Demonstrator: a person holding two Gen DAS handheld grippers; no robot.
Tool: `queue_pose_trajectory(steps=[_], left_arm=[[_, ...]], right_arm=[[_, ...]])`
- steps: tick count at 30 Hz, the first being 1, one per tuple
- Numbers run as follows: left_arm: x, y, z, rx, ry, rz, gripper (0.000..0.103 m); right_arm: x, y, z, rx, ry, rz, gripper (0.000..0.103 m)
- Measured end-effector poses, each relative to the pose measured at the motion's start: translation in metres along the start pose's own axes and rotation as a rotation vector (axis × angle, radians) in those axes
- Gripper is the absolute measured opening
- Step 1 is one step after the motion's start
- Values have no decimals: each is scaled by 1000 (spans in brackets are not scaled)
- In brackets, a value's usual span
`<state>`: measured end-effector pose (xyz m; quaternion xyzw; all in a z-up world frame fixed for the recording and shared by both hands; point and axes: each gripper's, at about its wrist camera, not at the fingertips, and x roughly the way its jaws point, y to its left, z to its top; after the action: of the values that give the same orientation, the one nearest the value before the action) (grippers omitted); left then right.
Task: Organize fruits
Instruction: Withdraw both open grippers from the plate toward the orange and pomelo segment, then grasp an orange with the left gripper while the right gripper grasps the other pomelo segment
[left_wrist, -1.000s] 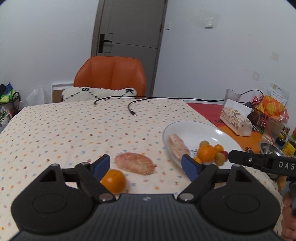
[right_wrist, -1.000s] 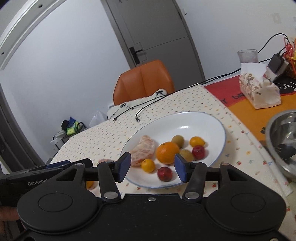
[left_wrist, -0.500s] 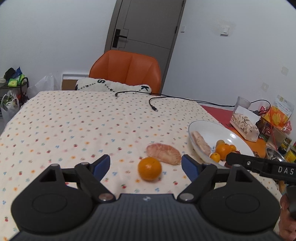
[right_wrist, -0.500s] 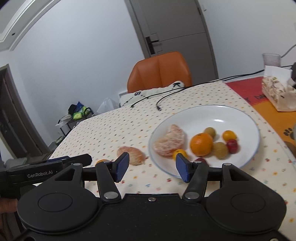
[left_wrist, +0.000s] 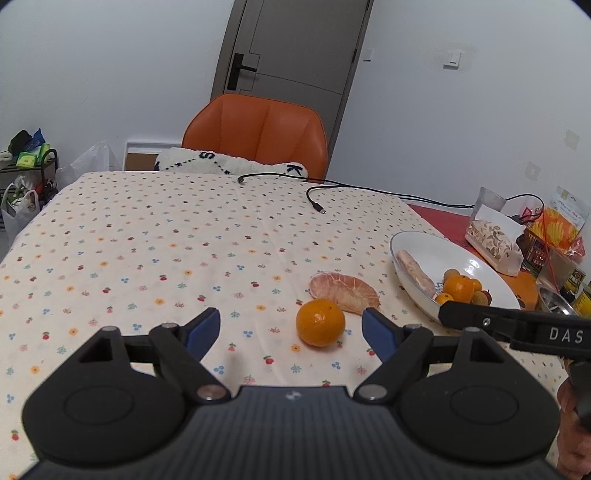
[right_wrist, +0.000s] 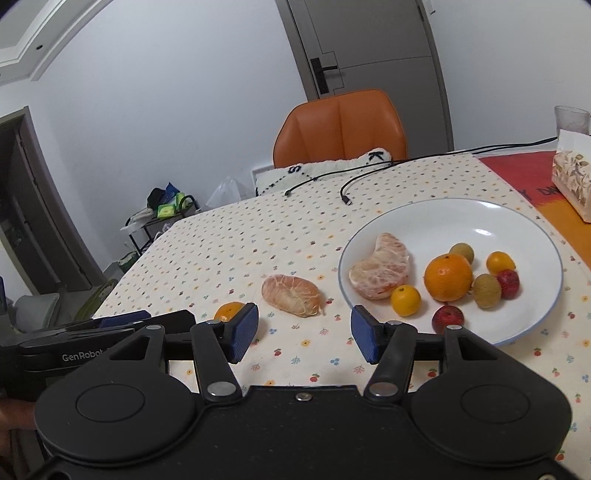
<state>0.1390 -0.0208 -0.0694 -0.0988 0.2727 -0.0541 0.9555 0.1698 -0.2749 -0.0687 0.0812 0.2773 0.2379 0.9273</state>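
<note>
A small orange (left_wrist: 320, 322) lies on the flowered tablecloth, between the open fingers of my left gripper (left_wrist: 291, 332) and a little ahead of them; it also shows in the right wrist view (right_wrist: 228, 312), partly hidden. A peeled citrus segment (left_wrist: 344, 291) (right_wrist: 291, 295) lies just beyond it. A white plate (left_wrist: 421, 243) (right_wrist: 461, 218) to the right holds another peeled segment (right_wrist: 380, 273), a big orange (right_wrist: 448, 277) and several small fruits. My right gripper (right_wrist: 303, 332) is open and empty, near the plate's left rim.
Two black cables (left_wrist: 321, 192) lie at the table's far side, before an orange chair (left_wrist: 258, 129) with a white cushion. A tissue pack (left_wrist: 493, 242), a glass, snack bags and a metal bowl (left_wrist: 554, 302) crowd the right end.
The left gripper has swung left and pulled back, so the orange went from beside its left finger to between the fingers. The right gripper has drawn back and turned left from the plate.
</note>
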Motion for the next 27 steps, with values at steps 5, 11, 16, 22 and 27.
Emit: queue_pose_trajectory(steps=[5, 11, 16, 22, 27], left_arm=[[11, 0, -2, -11, 13, -15, 79], [23, -1, -2, -13, 21, -36, 67], [34, 0, 0, -26, 35, -45, 55], [46, -3, 0, -19, 51, -77, 50], [50, -6, 1, -11, 54, -106, 36]], right_arm=[[8, 1, -2, -6, 22, 2, 56], [19, 2, -2, -16, 40, 5, 56], [30, 4, -3, -15, 63, 13, 56], [39, 9, -1, -37, 67, 10, 52], [46, 8, 1, -37, 73, 9, 46]])
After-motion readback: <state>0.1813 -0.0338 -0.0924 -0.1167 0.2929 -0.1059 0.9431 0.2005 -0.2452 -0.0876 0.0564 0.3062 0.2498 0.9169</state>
